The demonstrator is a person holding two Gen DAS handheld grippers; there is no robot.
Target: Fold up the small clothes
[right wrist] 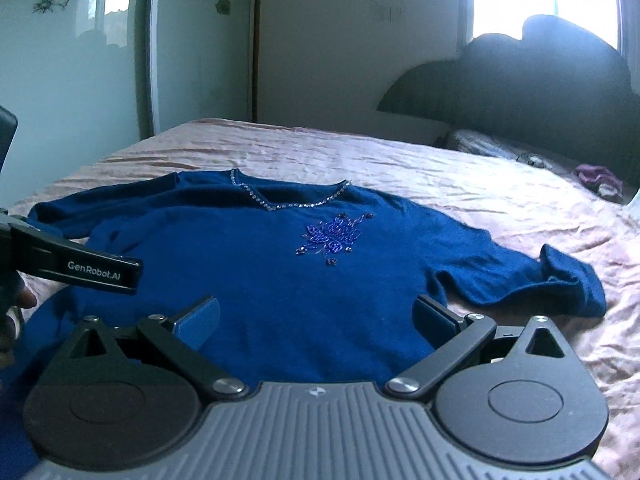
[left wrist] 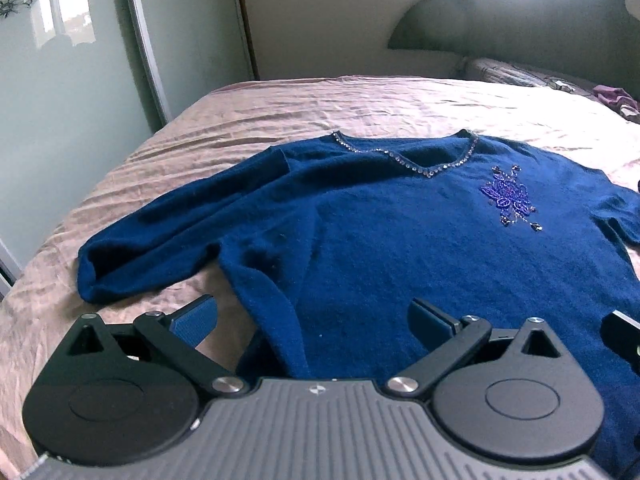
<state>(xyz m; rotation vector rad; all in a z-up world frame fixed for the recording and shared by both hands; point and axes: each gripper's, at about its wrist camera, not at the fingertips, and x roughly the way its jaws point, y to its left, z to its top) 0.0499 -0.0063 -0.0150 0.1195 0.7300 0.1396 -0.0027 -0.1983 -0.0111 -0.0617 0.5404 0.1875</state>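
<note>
- We see the blue sweater (left wrist: 400, 248) lying flat, front side up, on the pink bedspread (left wrist: 280, 108), neckline away from us and hem toward both tools.
- The left gripper (left wrist: 314, 316) is spread wide and holds nothing; the sweater's hem region and left side edge lie between and below its fingers.
- The right gripper (right wrist: 318, 318) is likewise released and empty, with the lower body of the sweater filling the gap between its fingers.
- The left wrist view shows the sweater's left sleeve (left wrist: 160, 240) angled outward onto the bedspread; part of the right tool appears at its right edge.
- The right wrist view shows the opposite sleeve (right wrist: 552, 280), its cuff resting on the bedspread, and the left tool entering from the left edge.
- Both views show the beaded neckline (right wrist: 292, 200), the beaded flower motif (right wrist: 334, 238) and a dark headboard (right wrist: 520, 92).
</note>
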